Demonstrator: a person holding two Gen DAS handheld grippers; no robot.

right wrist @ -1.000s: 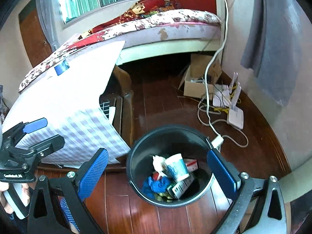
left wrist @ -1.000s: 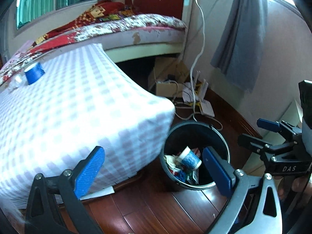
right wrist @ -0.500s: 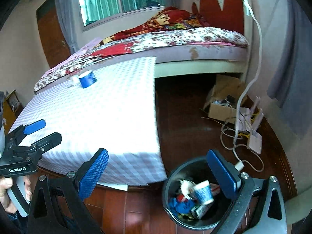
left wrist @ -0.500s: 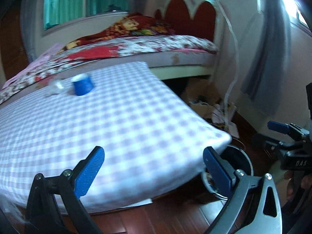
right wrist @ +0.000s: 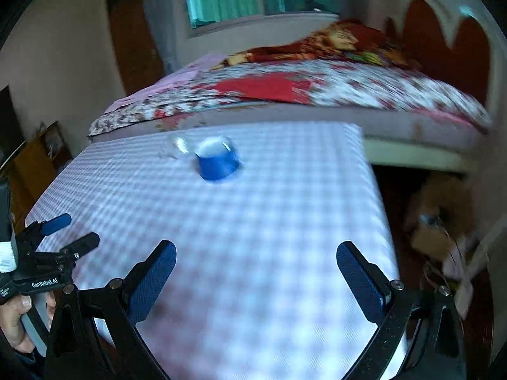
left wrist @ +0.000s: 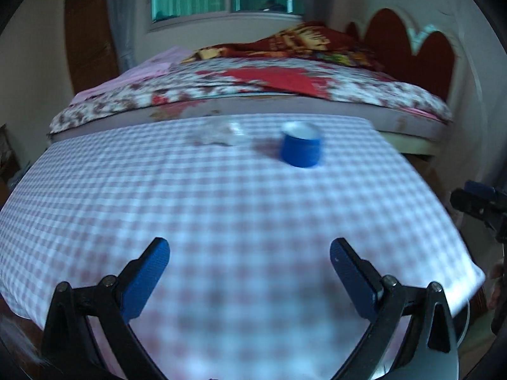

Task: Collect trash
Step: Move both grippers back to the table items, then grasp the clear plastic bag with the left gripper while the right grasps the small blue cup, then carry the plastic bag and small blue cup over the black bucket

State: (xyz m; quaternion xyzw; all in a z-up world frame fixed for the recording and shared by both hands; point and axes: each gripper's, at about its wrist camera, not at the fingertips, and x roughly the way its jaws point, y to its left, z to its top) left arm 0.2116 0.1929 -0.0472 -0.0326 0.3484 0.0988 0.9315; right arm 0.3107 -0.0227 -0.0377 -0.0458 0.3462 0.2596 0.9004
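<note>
Reaching for the blue paper cup is where you risk trouble: it stands open-side up on the checked tablecloth, upper centre of both frames, well apart from your left gripper and right gripper, whose jaws are both spread wide and carry nothing. Closing hard could crush the thin wall or tip the cup, and one finger arriving first could knock it over or snag the cloth. Just left of it lies a crumpled clear wrapper, too blurred to identify, light enough to skid away.
</note>
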